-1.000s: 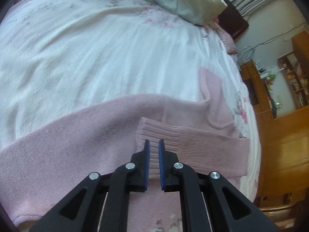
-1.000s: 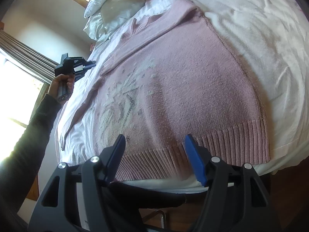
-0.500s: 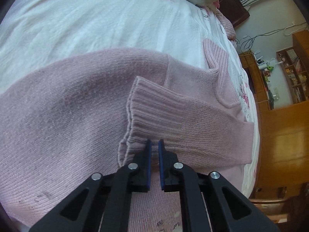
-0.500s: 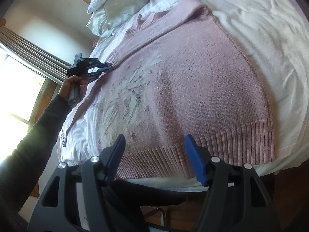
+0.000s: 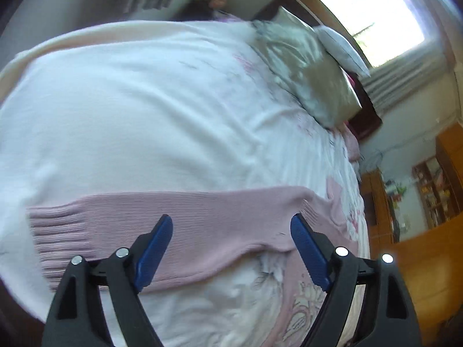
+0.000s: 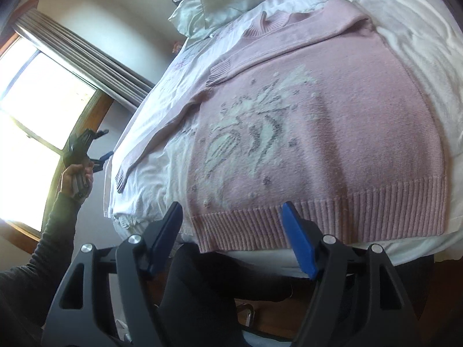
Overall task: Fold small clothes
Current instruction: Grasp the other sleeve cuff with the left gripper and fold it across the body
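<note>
Nearest in the right wrist view: right gripper (image 6: 231, 238), blue pads spread wide, nothing between them, hovering over the ribbed hem (image 6: 347, 214) of the pink sweater (image 6: 332, 115). Lying flat on the white bedspread (image 6: 411, 29), front up, pale floral motif (image 6: 246, 133) showing. Long axis running from the hem at the near bed edge up toward the collar (image 6: 267, 23), which points at the pillows (image 6: 220, 0) at the far end. One sleeve folded across the chest below the collar, its cuff (image 6: 218, 72) resting on the sweater body. Other sleeve (image 6: 156, 133) stretched out off the body's left side, angled down toward the bed's left edge, cuff lying on the bedspread.

Left of that sleeve cuff, off the bed: left gripper (image 6: 101, 147), held in a hand (image 6: 76, 177) with a dark sleeve (image 6: 52, 231), raised against the window (image 6: 34, 110).

Left wrist view, motion-blurred: left gripper (image 5: 231, 248) with pads wide apart, empty, above the outstretched sleeve (image 5: 173, 225), whose length runs crosswise under the fingers, ribbed cuff at left. Beyond the sleeve, bare bedspread (image 5: 144, 115), then pillows (image 5: 306, 69) at the far end.
</note>
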